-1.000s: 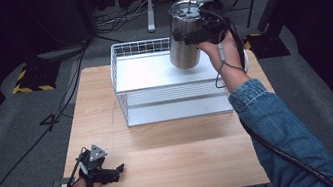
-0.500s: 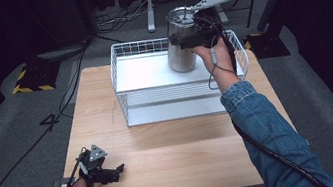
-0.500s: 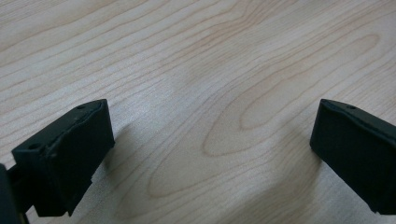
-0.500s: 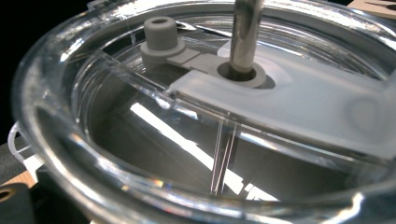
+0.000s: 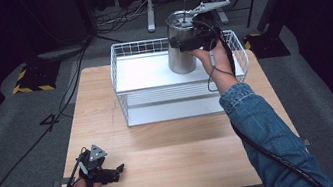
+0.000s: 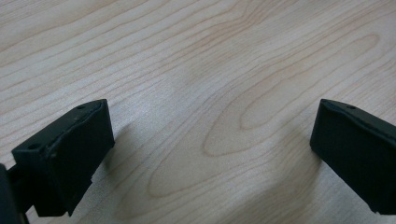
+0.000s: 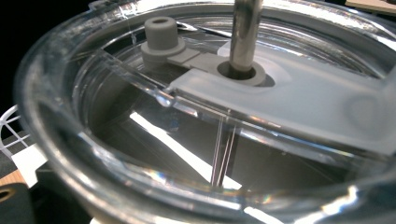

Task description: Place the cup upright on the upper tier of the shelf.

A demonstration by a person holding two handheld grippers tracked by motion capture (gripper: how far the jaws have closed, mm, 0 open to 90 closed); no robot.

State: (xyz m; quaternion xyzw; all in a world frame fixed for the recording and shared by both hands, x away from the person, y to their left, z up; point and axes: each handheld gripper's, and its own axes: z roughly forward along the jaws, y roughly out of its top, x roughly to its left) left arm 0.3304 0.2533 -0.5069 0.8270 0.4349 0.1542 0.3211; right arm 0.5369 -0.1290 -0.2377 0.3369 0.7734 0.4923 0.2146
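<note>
steel tumbler (image 5: 181,45) — clear lid, metal straw

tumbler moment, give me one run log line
right gripper: shut on tumbler, over wire basket | lid on, straw in | left gripper: open, resting on table

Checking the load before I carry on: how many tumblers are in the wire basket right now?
1. A steel tumbler with a clear lid and metal straw, at the white wire basket's back right, with the right gripper at its rim.
</note>
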